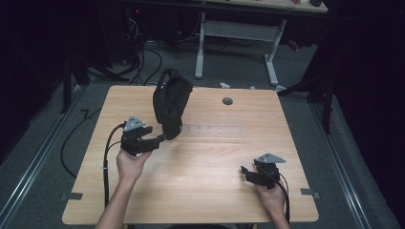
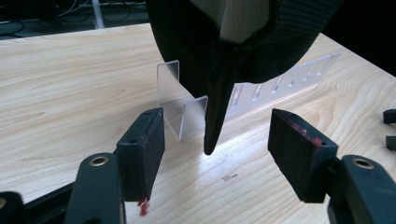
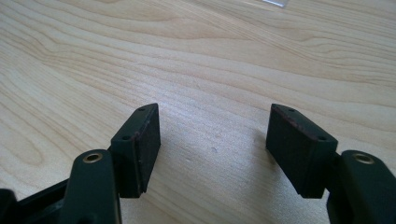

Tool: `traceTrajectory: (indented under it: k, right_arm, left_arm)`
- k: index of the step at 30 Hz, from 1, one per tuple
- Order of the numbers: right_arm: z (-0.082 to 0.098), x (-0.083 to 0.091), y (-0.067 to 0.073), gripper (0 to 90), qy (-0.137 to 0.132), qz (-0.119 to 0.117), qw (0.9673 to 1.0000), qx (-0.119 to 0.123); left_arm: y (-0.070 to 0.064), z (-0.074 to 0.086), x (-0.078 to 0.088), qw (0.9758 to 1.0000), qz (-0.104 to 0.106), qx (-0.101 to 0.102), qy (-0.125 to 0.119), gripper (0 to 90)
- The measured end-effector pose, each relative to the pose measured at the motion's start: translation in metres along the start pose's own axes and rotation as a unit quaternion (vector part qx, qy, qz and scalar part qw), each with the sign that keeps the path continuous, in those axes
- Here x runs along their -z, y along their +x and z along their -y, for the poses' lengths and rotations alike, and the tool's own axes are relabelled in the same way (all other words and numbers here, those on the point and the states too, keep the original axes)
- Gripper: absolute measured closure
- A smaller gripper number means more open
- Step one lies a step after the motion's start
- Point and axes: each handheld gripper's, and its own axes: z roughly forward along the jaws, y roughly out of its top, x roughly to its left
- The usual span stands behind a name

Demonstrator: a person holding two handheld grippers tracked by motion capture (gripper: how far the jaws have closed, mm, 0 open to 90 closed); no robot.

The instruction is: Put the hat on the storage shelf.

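Cap (image 1: 170,102) upright on clear stand (image 2: 187,109), brim down, both claws (image 2: 215,156) (image 3: 212,151) wide, empty.

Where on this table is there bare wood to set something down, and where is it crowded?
Free: the wide stretch between the left hand-held gripper and right hand-held gripper, plus the far right by the grommet hole. Crowded: far-left centre, where the black cap stands on the clear rack.
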Motion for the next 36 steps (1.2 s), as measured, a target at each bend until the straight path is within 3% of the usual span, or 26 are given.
traceTrajectory:
  k: [21, 36]
  right_arm:
    - [0.000, 0.000, 0.000, 35.4, 0.000, -0.002, 1.0000, 0.001]
    - [0.000, 0.000, 0.000, 35.4, -0.001, -0.001, 1.0000, 0.002]
  left_arm:
    - [0.006, 0.013, 0.031, 0.9997, 0.003, 0.023, 0.000, 35.1]
    - [0.012, 0.038, 0.041, 0.9993, -0.004, 0.030, 0.021, 34.8]
